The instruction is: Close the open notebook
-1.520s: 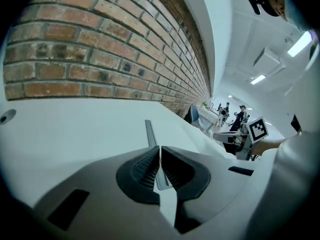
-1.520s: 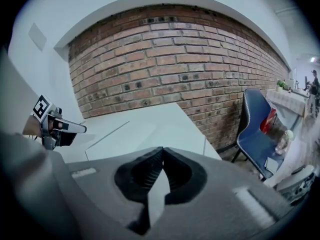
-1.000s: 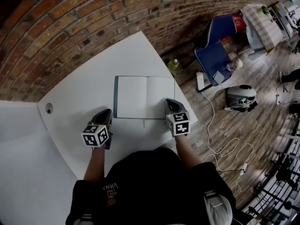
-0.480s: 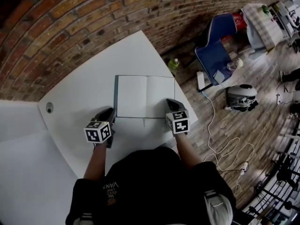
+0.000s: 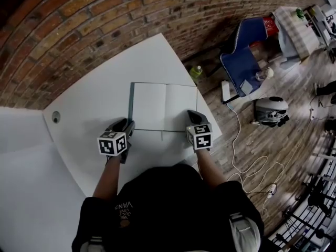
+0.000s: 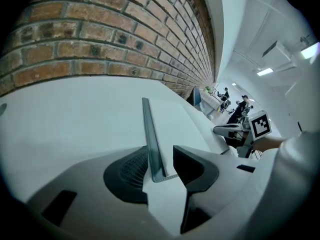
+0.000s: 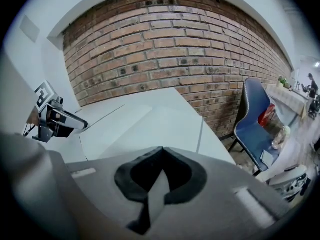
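Two grippers at the near corners of an open notebook

Across the far side, a curved red-brown brick wall [image 5: 105, 14]. Below it, a big white table [image 5: 89, 93], and at the right a brown wooden plank floor [image 5: 247, 146] with a blue padded chair [image 5: 241, 62] standing close to the wall.

Near the right end of the table, lying flat and fully open with blank pages upward: a white-paged notebook [image 5: 163, 106] with a thin teal cover, seen only as a narrow strip along the outer side of the left page.

At the near left corner of it, the grey plastic left gripper [image 5: 127, 124] with a marker cube on its back. Jaws just been opening and now standing well apart. Between them, in the left gripper view, the rounded corner of the teal cover [image 6: 152, 149], with neither pad pressing on it.

At the near right corner, the grey plastic right gripper [image 5: 192, 113], also with a marker cube. Jaws together, tips meeting, nothing clamped between them; only a sliver of white seen behind the tips in the right gripper view.

Beyond the right edge of the table, down by the wall, a small green bottle [image 5: 195, 71].
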`<state>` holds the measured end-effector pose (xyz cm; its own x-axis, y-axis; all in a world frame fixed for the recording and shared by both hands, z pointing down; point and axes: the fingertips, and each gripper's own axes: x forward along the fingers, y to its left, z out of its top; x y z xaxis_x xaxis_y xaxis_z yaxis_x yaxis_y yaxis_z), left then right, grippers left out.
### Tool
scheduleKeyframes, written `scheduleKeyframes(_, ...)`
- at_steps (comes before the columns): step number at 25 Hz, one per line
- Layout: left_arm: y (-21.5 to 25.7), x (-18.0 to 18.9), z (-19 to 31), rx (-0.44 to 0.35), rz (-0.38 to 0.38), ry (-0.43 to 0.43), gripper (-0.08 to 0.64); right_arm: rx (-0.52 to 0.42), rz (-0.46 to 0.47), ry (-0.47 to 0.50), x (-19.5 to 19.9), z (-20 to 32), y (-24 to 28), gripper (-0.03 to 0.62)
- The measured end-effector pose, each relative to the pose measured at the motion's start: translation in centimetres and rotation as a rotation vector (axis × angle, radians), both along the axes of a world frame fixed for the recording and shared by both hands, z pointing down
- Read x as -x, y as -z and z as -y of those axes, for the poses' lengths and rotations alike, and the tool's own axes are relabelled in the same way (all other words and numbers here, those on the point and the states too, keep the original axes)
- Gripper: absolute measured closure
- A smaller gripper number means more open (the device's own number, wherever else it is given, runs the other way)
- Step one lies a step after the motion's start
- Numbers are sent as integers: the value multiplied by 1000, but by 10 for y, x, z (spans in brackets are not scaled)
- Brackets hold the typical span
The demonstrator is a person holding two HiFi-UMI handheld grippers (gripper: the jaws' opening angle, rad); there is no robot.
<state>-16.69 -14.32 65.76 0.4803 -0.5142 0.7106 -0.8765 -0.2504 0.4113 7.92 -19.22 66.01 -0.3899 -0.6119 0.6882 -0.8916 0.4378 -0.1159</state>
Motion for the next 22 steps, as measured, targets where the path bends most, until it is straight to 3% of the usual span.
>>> scheduleKeyframes(7, -5, -7, -1, 35, 44, -28, 382, -11, -9, 0, 1, -1, 2, 594)
scheduleKeyframes(22, -6, -7, 1, 31, 60, 39, 373, -19, -11, 0, 0, -1, 1, 594)
